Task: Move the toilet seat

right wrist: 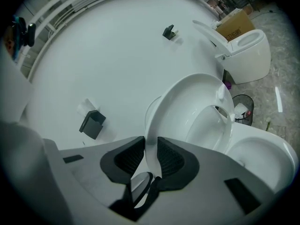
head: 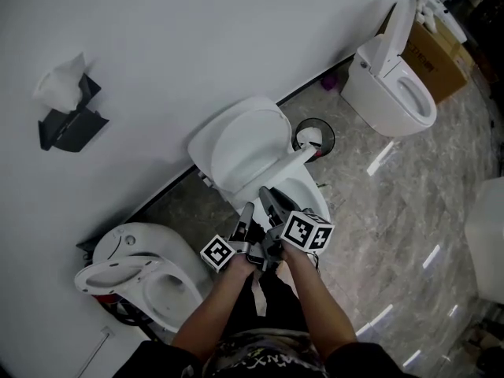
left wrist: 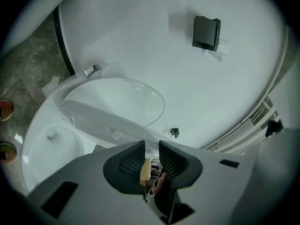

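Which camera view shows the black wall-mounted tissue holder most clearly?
The head view: the black wall-mounted tissue holder is largest there, its white tissue plain. Both gripper views show it too, but smaller.

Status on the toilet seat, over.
Left tool open, empty. Right tool shut on raised toilet seat rim. Waste bin beside bowl, apart from seat.

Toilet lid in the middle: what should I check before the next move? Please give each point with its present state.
1. Right tool grips the edge of the raised lid: ok.
2. Left tool open, holding nothing: ok.
3. Seat ring clear of the left tool: cannot tell.
4. Waste bin stands out of the lid's way: ok.
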### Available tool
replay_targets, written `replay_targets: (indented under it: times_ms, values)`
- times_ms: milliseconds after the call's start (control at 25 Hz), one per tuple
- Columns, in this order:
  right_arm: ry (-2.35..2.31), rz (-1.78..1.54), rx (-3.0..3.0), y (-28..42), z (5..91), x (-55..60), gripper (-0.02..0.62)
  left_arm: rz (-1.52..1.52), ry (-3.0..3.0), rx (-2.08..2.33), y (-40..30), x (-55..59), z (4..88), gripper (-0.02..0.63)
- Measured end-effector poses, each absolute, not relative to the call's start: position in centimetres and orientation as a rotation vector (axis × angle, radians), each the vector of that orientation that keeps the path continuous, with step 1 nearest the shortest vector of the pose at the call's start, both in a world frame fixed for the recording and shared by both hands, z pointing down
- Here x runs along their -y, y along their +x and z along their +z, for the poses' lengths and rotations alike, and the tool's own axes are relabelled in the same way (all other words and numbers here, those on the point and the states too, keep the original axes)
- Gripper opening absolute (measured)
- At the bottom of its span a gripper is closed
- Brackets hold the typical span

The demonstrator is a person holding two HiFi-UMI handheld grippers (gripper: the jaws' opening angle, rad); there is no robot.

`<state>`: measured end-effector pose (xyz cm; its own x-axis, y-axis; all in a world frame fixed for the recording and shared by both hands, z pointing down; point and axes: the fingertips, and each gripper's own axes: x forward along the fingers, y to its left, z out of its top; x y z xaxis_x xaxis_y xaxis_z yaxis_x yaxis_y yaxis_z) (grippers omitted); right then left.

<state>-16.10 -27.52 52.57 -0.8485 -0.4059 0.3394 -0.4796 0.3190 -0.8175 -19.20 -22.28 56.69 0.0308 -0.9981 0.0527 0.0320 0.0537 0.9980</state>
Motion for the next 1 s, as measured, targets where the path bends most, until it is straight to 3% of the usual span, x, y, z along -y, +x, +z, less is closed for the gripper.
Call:
replay_targets:
  times_ms: [1000]
  values:
    - [0.817,1.567,2.541,-25.3,52.9,33.2,0.095,-1.209,1.153,1.164,-27.6,27.4,56.9,0.118]
